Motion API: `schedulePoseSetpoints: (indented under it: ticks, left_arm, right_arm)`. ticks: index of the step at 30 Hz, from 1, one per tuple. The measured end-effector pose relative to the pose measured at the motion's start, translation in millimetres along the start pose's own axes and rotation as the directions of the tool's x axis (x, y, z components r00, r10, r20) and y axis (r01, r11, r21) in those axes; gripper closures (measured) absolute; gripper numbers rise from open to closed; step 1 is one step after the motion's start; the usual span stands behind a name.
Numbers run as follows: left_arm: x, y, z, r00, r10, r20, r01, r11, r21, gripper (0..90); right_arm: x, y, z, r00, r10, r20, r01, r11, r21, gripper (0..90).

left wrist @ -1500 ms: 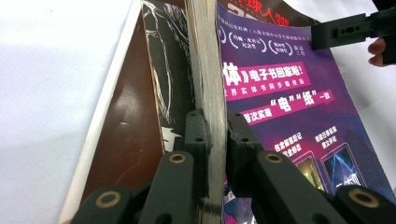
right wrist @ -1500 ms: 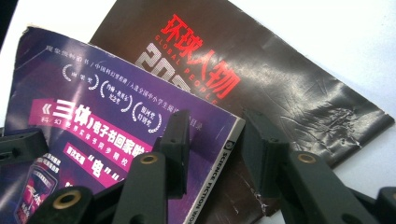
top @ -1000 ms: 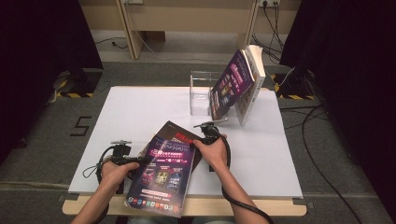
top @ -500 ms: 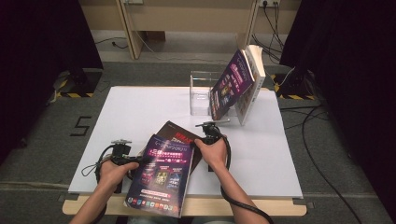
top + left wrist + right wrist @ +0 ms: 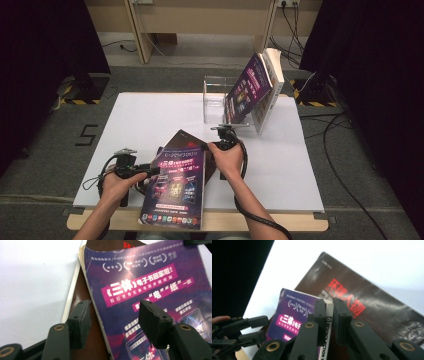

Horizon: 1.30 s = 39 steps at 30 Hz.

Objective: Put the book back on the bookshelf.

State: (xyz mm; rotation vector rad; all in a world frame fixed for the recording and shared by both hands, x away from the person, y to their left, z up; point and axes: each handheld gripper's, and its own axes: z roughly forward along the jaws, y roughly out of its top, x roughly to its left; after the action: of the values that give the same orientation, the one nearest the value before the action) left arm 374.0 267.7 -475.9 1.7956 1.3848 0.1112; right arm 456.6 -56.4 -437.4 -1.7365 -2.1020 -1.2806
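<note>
A purple-covered book (image 5: 173, 186) lies over a dark brown book (image 5: 183, 139) at the table's near edge. My left gripper (image 5: 148, 170) is at the purple book's left edge, open. Its jaws have just been opening, and the cover edge (image 5: 100, 315) sits between the pads (image 5: 80, 321) without being pressed. My right gripper (image 5: 207, 150) is at the book's right side. Its jaws have just been closing and are shut on the white spine (image 5: 327, 322) of the purple book (image 5: 289, 320). The brown book (image 5: 367, 305) with red lettering lies behind it.
At the back right a clear acrylic stand (image 5: 214, 97) holds several books (image 5: 252, 92) leaning to the right. The white table top (image 5: 150, 115) spreads left of it. Black cables trail from both grippers, and the table's wooden front edge (image 5: 280, 221) runs close to my arms.
The left gripper's jaws have spread apart and let go of the purple book's left edge. The right gripper has closed on its spine and risen slightly.
</note>
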Motion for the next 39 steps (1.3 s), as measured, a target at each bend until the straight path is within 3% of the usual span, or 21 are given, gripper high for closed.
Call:
schedulePoseSetpoints:
  ticks: [7, 16, 23, 30, 39]
  left_arm:
    - [0.2, 0.9, -1.9, 1.0000, -0.004, 0.002, 0.004, 0.9998, -0.020, 41.8]
    - [0.5, 0.2, -3.4, 0.9999, -0.016, 0.004, 0.016, 0.9990, -0.041, 41.7]
    - [2.0, 0.1, -4.6, 0.9998, -0.020, -0.003, 0.020, 0.9978, -0.063, 41.4]
    - [2.5, -0.7, -3.4, 0.9998, -0.020, -0.006, 0.019, 0.9978, -0.063, 41.0]
    - [3.5, -1.7, -3.6, 0.9997, -0.022, -0.006, 0.021, 0.9980, -0.060, 40.7]
  right_arm:
    - [6.5, 8.6, -15.9, 0.9995, -0.031, -0.006, 0.031, 0.998, -0.061, 83.5]
    - [15.5, 15.8, -35.5, 0.9970, -0.078, -0.004, 0.077, 0.988, -0.137, 83.6]
    - [20.9, 24.3, -56.0, 0.9940, -0.109, 0.006, 0.108, 0.971, -0.212, 83.6]
    - [27.4, 31.7, -78.7, 0.9891, -0.143, 0.035, 0.147, 0.948, -0.283, 83.7]
    - [22.5, 35.8, -93.9, 0.9903, -0.130, 0.050, 0.139, 0.931, -0.337, 83.7]
